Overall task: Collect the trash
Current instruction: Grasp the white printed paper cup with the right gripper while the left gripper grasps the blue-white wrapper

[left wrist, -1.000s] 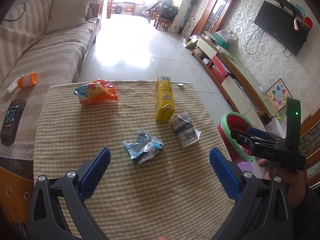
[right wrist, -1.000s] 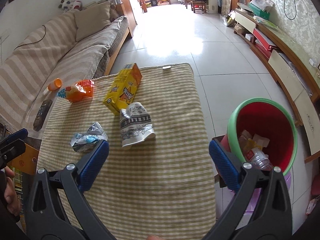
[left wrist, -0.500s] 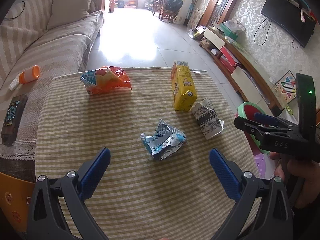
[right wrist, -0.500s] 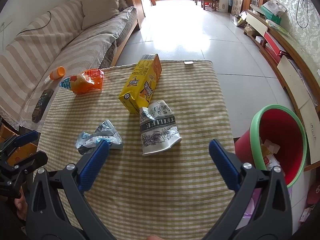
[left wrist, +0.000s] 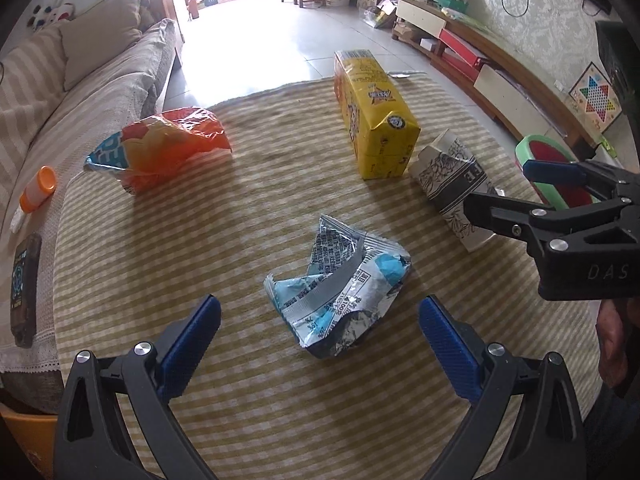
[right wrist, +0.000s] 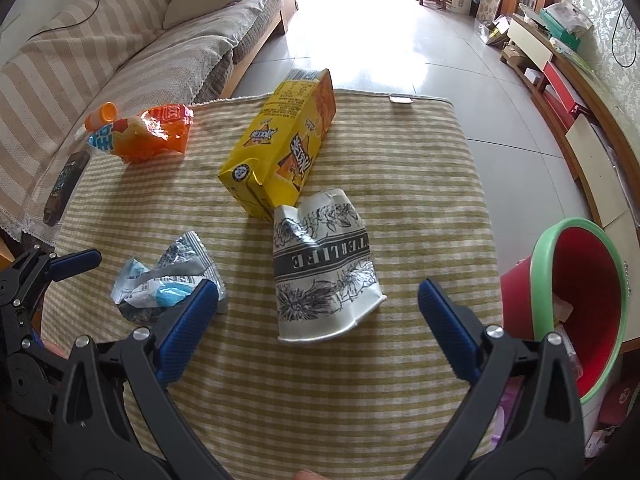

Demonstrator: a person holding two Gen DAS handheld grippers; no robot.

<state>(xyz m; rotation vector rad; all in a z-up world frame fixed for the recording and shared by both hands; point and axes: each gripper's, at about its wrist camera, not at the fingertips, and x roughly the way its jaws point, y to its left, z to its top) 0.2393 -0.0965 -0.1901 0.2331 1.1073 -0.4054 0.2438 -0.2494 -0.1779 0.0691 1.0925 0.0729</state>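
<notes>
Red bin (right wrist: 580, 304) partly cut off.

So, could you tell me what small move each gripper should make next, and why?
Probably ease both forward and down: the left gripper is open with the crumpled silver-blue wrapper just ahead between its fingers, and the right gripper is open, facing the flattened paper cup. Neither touches its item yet.

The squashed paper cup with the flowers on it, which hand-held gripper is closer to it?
Right. The right hand-held gripper is open around the paper cup. The left hand-held gripper faces the silver wrapper beside it.
</notes>
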